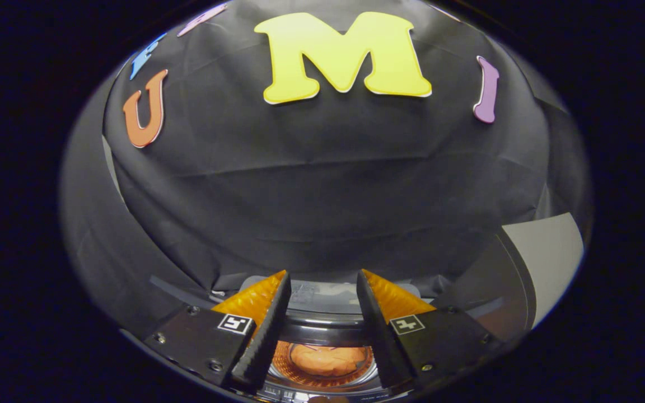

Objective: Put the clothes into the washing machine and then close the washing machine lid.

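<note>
Two fingers of the claw [322,291] spread apart, holding nothing, above the washing machine [322,330] drum containing orange clothes [328,358].

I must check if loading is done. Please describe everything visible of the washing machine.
The washing machine lies below and between the open gripper's orange-backed black fingers. It shows a dark round rim and a ribbed drum glowing orange. An orange garment lies inside. The opening is uncovered. Nothing touches the machine; both fingers hang apart above it.
</note>
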The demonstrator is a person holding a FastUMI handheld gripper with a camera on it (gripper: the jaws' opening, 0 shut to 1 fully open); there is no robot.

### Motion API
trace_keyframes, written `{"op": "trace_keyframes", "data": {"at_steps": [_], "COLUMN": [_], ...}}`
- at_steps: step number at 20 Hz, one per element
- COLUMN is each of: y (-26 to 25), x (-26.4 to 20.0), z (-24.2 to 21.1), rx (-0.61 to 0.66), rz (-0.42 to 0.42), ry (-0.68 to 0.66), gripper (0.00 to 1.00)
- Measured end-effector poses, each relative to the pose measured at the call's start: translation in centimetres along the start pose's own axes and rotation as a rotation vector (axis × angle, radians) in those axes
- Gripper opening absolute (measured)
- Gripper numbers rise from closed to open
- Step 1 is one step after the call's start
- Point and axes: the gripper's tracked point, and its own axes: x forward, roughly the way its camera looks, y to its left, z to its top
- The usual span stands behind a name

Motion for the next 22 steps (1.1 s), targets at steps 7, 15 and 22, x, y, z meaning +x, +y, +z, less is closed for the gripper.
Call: {"op": "trace_keyframes", "data": {"at_steps": [7, 15, 22], "y": [0.4, -1.5, -2.3], "x": [-1.9, -2.7, -3.9], "z": [-2.7, -18.4, -18.2], "rx": [0.0, 0.019, -0.115], "rz": [-0.015, -0.078, -0.092], "ry": [-0.043, 0.206, 0.169], "gripper": [0.75, 0.75, 0.75]}}
